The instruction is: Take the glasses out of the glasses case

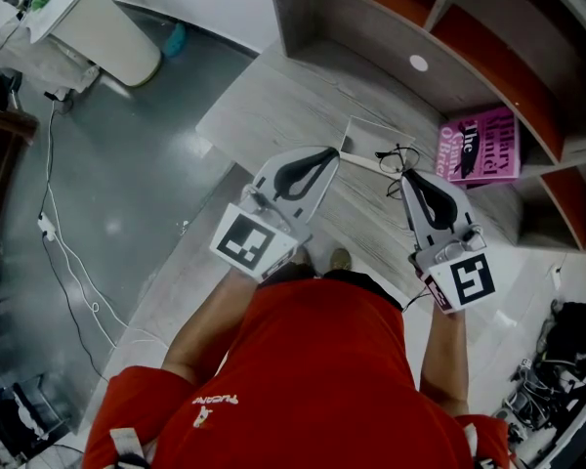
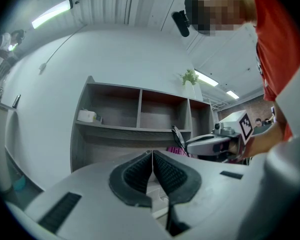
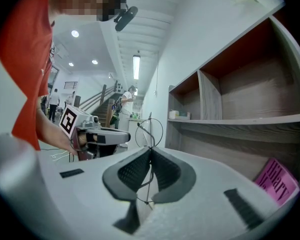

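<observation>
Thin black wire-rimmed glasses [image 1: 397, 158] are up off the table, one arm pinched in my right gripper [image 1: 407, 176], which is shut on them. In the right gripper view a round lens [image 3: 150, 131] stands just above the closed pads [image 3: 162, 171] of that gripper [image 3: 151, 151]. The white glasses case [image 1: 363, 160] lies open on the wooden table [image 1: 273, 96]. My left gripper [image 1: 334, 154] has its tip at the case's near left corner. Its jaws [image 2: 152, 156] are shut, and I cannot tell whether they pinch the case edge. The right gripper [image 2: 190, 145] shows in the left gripper view, the glasses [image 2: 177, 136] above it.
A pink book [image 1: 481, 145] lies on the lower shelf of the wooden shelf unit [image 1: 391, 27] behind the table. A small white box [image 2: 87, 116] sits on a shelf. A white bin [image 1: 107, 37] and cables [image 1: 63, 252] are on the grey floor at left.
</observation>
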`<state>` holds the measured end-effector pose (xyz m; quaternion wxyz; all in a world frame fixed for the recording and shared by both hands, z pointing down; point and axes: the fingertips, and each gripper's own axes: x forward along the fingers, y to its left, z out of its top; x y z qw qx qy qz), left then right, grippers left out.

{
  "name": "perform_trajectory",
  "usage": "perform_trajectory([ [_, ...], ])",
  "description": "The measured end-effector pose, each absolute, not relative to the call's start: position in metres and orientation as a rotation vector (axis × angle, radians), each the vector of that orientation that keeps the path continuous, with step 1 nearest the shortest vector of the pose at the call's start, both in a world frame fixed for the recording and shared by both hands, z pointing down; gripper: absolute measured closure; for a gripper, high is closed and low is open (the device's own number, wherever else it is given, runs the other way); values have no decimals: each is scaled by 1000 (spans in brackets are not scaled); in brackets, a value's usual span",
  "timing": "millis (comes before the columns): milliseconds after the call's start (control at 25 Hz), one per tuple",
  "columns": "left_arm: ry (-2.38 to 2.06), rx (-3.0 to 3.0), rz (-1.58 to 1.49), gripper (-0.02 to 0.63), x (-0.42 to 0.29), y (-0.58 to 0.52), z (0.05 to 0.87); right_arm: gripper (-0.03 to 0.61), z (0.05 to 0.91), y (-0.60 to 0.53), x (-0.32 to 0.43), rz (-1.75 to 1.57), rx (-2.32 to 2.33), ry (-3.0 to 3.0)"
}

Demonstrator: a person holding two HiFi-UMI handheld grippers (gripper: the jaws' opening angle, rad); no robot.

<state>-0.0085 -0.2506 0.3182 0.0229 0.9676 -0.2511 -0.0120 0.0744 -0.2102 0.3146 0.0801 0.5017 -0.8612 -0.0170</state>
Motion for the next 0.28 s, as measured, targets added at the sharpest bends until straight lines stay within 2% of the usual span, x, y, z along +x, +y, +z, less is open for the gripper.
perform_trajectory([
  [280, -809, 2992, -60, 600, -11, -259, 312, 560, 312, -216, 75, -55, 1505, -2573],
])
